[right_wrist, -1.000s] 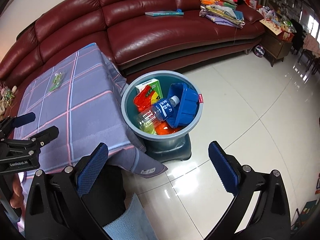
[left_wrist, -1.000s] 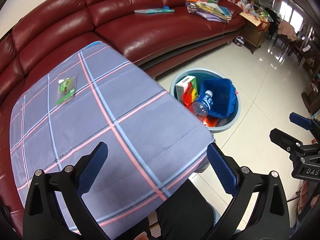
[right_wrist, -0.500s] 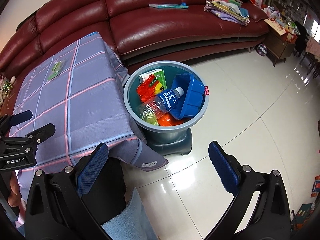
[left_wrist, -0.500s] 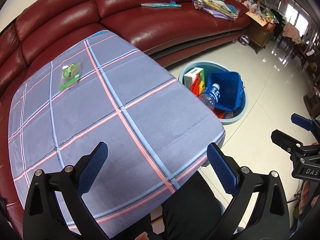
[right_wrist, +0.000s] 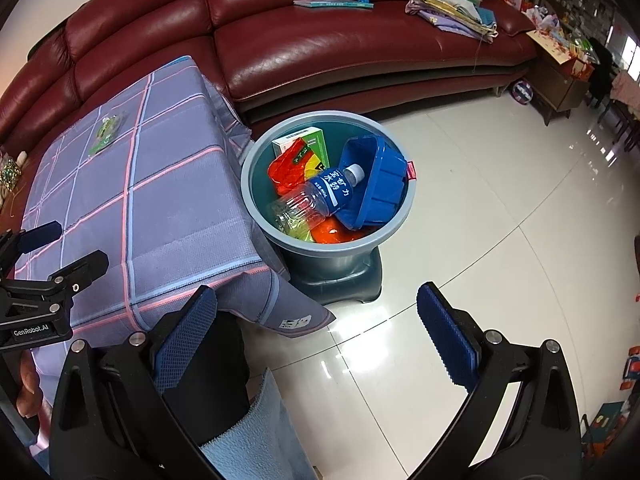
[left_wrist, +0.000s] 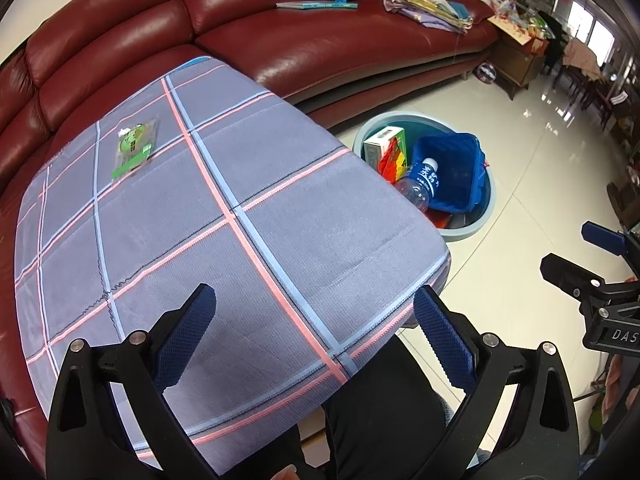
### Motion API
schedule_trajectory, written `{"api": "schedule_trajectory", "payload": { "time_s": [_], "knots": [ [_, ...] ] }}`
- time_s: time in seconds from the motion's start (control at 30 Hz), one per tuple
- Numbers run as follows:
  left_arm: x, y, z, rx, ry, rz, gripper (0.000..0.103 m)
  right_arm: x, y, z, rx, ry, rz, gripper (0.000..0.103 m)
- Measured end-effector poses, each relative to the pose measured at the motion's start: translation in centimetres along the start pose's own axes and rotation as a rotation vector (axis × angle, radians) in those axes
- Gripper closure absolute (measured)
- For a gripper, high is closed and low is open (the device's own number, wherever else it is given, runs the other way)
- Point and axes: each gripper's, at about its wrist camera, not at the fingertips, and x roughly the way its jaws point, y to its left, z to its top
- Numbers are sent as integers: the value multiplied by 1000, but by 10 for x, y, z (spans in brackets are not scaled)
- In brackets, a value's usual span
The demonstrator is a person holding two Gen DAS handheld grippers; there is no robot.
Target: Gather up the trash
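Both grippers have drifted leftward, bringing more desk [left_wrist: 280,216] into the left view. Left gripper [left_wrist: 314,320] and right gripper [right_wrist: 316,322] hold their jaws wide apart, empty. Green wrapper [left_wrist: 134,146] lies on the desk's far side, well apart from the filled trash bin [right_wrist: 256,200] beside the desk.

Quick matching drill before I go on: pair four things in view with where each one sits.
Things:
1. green wrapper
2. plastic bottle
3. thin book
4. trash bin

Places:
A. on the sofa seat
B. on the floor beside the table
C. on the tablecloth
D. inside the bin

Pairs: 1-C, 2-D, 3-A, 4-B
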Motion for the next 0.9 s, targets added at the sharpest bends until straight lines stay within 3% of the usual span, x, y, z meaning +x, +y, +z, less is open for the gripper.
{"api": "schedule_trajectory", "payload": {
  "time_s": [0.9],
  "knots": [
    [-10, 2, 0, 1, -40, 11, 4, 5, 9, 2, -26, 23, -13, 7]
  ]
}}
